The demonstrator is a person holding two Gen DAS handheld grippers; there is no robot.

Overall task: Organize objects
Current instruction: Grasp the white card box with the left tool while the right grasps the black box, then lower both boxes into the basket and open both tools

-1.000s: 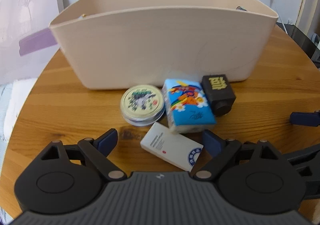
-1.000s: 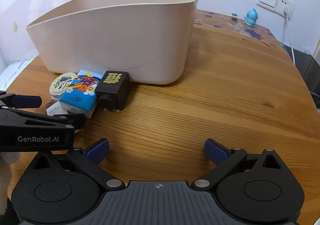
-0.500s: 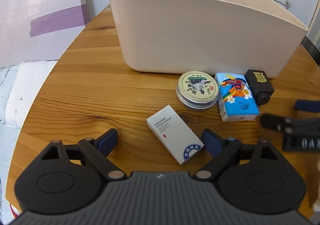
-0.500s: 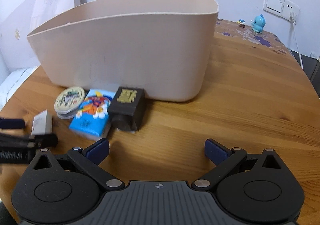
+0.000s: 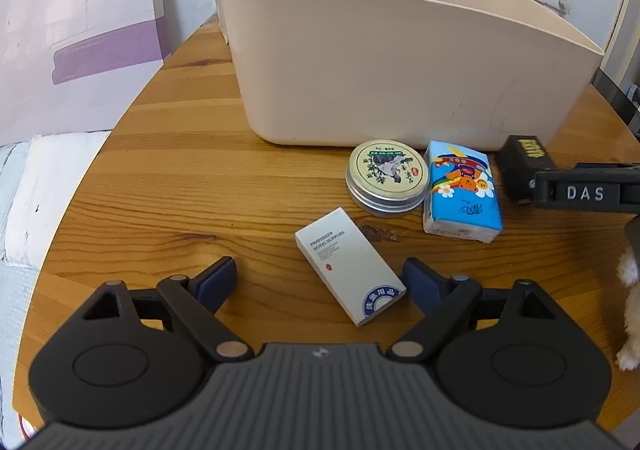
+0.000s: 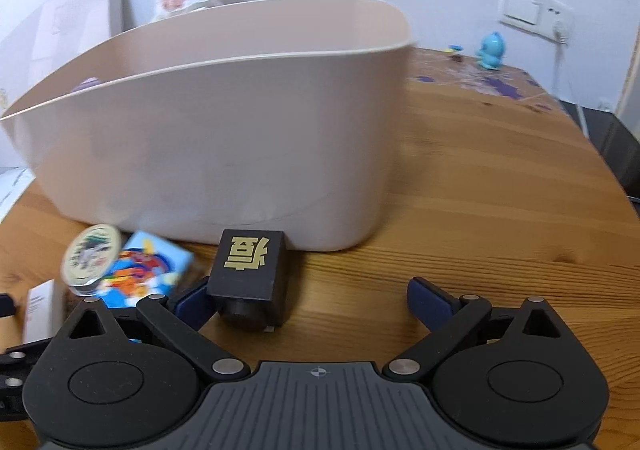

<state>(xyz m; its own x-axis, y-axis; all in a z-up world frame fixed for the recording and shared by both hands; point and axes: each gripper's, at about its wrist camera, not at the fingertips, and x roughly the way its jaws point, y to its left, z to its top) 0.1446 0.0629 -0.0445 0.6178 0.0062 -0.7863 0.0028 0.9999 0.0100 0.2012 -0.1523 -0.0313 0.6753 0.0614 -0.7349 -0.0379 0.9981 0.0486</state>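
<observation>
1. The black block [image 6: 250,272] with a gold sign on top sits on the wooden worktop [image 6: 480,217], right against the front of the big beige tub [image 6: 224,153].
2. The right tongs [image 6: 310,300] are wide apart. The block touches their finger at 9 o'clock; the other finger is far off at 3 o'clock.
3. At 9 o'clock of the block lie a blue tissue pack [image 5: 462,195] and a round tin [image 5: 386,177].
4. The white box [image 5: 350,264] lies between the open fingers of the left tongs [image 5: 320,276], which hold nothing.
5. What could go wrong: the block is off to one side, so closing the tongs could push it away or tip it, I think. The packed things may bump each other.
</observation>
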